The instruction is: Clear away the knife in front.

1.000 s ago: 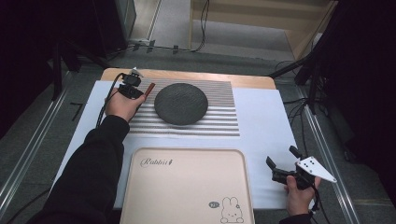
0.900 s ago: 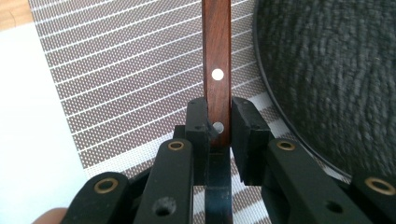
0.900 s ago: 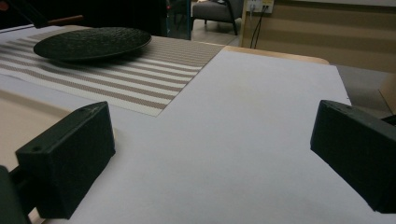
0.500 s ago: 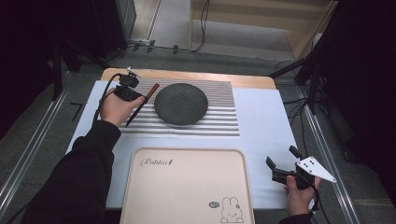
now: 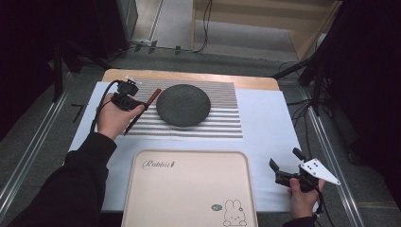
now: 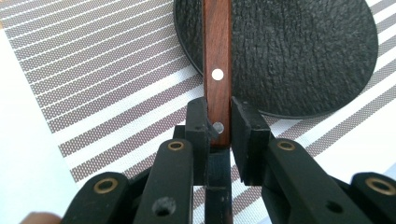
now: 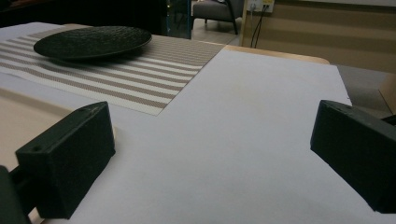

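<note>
High view: a wooden-handled utensil (image 5: 140, 109) is held by the left gripper (image 5: 135, 105) above the striped mat's (image 5: 222, 124) left part, beside the black plate (image 5: 183, 104); placing is judged unfinished.

Left gripper view: the jaws are seen clamped on the handle.

Right gripper view: jaws stand wide, empty, near the table's (image 7: 261, 116) front right corner.

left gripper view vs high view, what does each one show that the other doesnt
The left gripper view alone shows the two metal rivets in the wooden handle and the pads pressing its sides. The high view alone shows the beige tray, the right gripper with jaws apart above the white sheet, and both hands. Both show the left gripper, the handle it grips, the black plate and the striped mat.
</note>
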